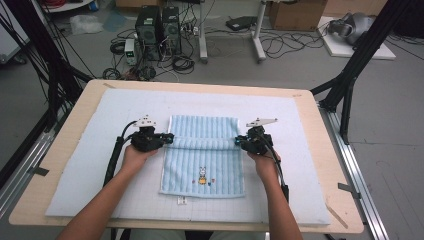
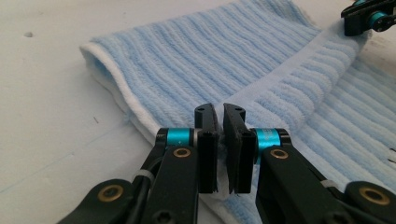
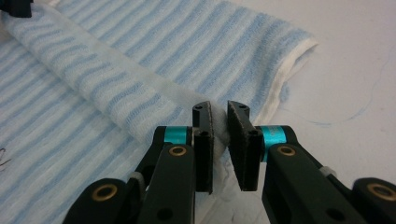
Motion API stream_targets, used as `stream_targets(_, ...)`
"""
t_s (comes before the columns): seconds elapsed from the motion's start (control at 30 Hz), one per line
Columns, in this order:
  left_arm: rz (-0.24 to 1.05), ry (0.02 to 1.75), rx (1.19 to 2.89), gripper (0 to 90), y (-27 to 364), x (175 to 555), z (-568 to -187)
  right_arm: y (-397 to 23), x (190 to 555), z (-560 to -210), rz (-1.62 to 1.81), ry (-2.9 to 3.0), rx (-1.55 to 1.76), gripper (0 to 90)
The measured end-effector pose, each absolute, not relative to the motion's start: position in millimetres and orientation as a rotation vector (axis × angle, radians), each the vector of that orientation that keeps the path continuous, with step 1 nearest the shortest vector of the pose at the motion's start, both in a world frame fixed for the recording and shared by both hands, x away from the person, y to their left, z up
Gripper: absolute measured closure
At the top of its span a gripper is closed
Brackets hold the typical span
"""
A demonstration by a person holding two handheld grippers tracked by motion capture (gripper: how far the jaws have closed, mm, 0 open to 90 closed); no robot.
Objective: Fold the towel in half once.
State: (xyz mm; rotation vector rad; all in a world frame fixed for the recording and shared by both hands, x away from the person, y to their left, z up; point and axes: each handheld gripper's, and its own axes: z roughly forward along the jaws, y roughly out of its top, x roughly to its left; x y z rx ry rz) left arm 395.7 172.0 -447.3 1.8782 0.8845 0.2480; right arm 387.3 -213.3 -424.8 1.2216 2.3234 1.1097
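Towel [image 1: 202,155] lies mid-desk, its far edge folded over, left gripper [image 2: 220,135] and right gripper [image 3: 219,135] each clenched on a corner; shallow pinches could slip when lifted, dropping the fold crooked.

Computer towers [image 1: 158,31], cables, cardboard box [image 1: 298,15]

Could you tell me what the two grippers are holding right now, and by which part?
Both hold the light blue towel: the left gripper pinches the folded-over edge at its left end, the right gripper at its right end.
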Motion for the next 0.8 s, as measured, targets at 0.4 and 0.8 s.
stream_targets(0.4,0.233,0.816,1.822,84.2,177.4,362.3,-434.6,-221.4,344.2,-417.9,1.174,2.267,1.162,81.1)
stream_targets(0.8,0.232,0.787,1.840,84.1,180.7,312.3,-442.0,-223.6,290.8,-422.3,1.197,2.269,1.088,81.0)
